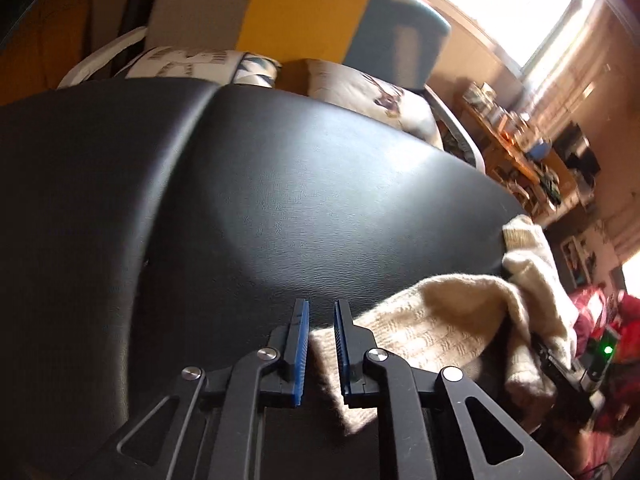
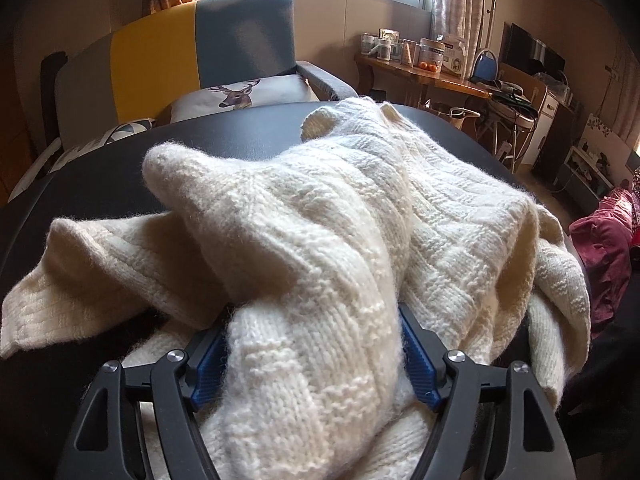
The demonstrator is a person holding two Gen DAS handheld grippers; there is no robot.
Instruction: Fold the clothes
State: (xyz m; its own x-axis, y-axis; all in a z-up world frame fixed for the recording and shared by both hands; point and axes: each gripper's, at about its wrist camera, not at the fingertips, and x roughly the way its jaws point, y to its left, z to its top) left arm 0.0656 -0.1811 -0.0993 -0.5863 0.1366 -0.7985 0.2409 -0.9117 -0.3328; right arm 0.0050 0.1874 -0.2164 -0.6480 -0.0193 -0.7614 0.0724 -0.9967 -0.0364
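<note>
sweater (image 2: 320, 248) bunched between right gripper (image 2: 316, 344) jaws

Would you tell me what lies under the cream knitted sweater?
The cream sweater rests crumpled on a black padded surface, visible around its edges. A bunched fold sits between the right gripper's fingers. Whatever lies directly beneath the heap is covered.

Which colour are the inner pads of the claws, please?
Blue. The pads show best in the left wrist view; the rest of each claw is black.
</note>
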